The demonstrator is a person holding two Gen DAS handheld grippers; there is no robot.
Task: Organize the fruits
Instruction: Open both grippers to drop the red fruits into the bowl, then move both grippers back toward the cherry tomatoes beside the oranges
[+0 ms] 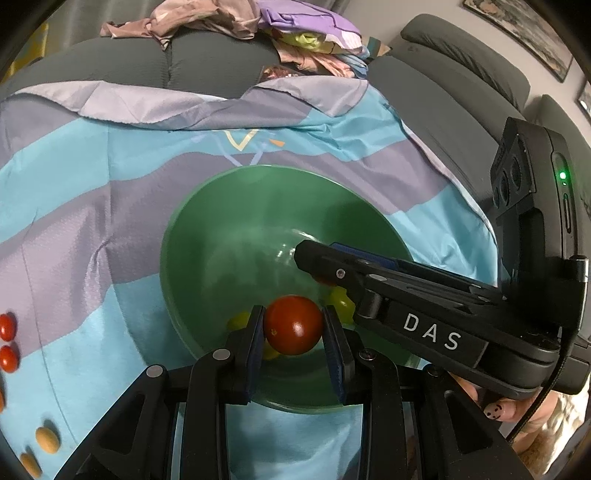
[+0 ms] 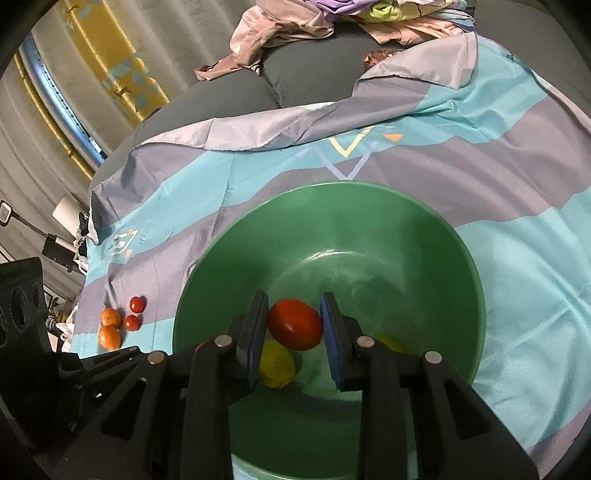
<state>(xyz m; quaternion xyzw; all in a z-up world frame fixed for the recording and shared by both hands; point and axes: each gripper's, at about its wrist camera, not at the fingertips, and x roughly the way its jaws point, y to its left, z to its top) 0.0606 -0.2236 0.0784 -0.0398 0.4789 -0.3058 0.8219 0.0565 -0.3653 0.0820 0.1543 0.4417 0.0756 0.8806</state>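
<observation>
A green bowl sits on a blue and lilac striped cloth; it also shows in the right wrist view. My left gripper is shut on a red cherry tomato above the bowl. My right gripper is shut on another red tomato over the bowl, and reaches in from the right in the left wrist view. Yellow-green fruits lie in the bowl bottom. Loose red tomatoes and small oranges lie on the cloth to the left.
The cloth covers a grey sofa seat. A heap of clothes lies on the sofa behind. More red tomatoes and orange fruits lie at the left edge. A lamp and curtain stand far left.
</observation>
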